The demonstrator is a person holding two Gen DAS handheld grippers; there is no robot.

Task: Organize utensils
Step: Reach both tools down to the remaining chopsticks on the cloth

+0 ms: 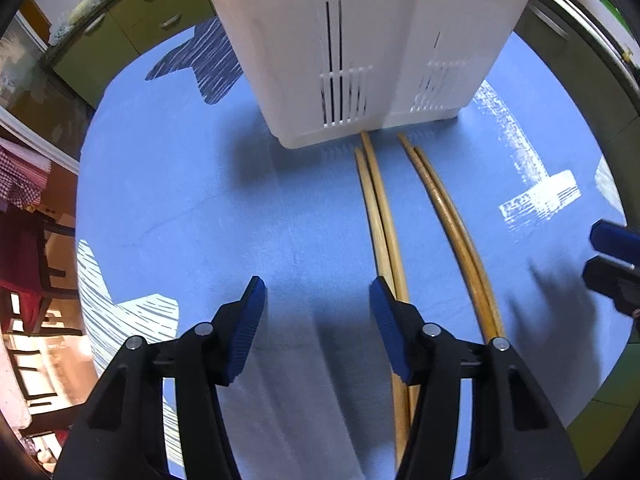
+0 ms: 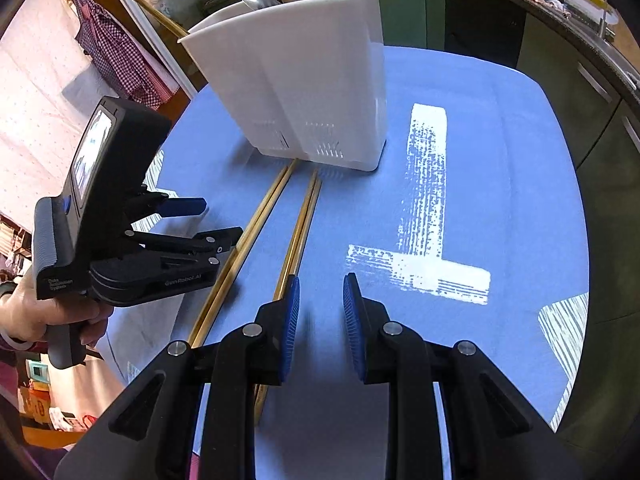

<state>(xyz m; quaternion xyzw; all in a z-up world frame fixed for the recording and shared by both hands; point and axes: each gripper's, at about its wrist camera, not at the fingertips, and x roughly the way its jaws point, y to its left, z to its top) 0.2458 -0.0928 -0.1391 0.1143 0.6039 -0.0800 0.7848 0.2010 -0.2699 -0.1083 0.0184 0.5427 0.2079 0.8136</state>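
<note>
Two chopstick pairs (image 1: 384,216) (image 1: 452,216) lie mid-bench on the blue cloth (image 1: 200,200), tips at the white caddy (image 1: 360,40). Left tongs (image 1: 318,330) gape wide, right tongs (image 2: 321,328) narrow; both hold nothing.

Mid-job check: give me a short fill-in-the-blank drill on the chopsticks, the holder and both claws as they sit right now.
1. ____ pairs of long wooden chopsticks lie on the blue tablecloth.
2. Their far tips point toward the tall ____ plastic utensil holder.
3. The left claw holds ____ between its blue pads.
4. The right claw hovers with the nearest chopstick pair just outside its ____ pad.

Missing words: two; white; nothing; left
</note>
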